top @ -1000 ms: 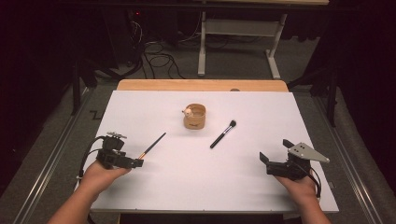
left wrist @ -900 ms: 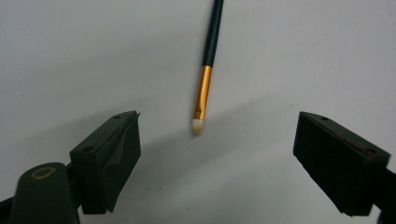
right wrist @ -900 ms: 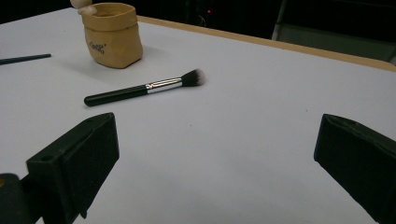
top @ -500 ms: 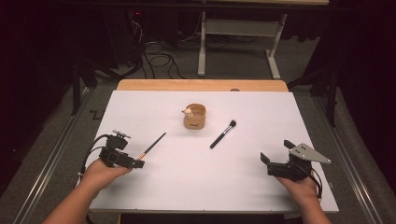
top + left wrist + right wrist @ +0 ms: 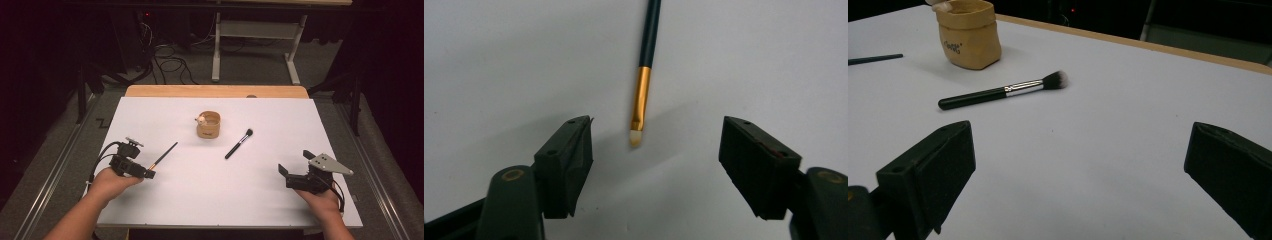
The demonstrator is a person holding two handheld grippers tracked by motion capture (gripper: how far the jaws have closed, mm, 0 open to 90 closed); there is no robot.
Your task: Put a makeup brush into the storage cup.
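One thin brush (image 5: pixel 647 60) on the white surface (image 5: pixel 200 200); likely light, stiff and prone to roll; best pinched at the gold band, just behind the pale tip. Lying between the jaws of the left claw (image 5: pixel 656 150), tip nearest, untouched; jaws half-wide, just been closing. Right claw (image 5: pixel 1080 170) wide, holding nothing, far right.

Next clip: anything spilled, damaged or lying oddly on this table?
Nothing stands out. The thin brush and the fluffy brush lie flat and whole on the white table; the tan pouch stands upright, nothing spilled. The left hand-held gripper, its jaws just closing, has not touched the thin brush.
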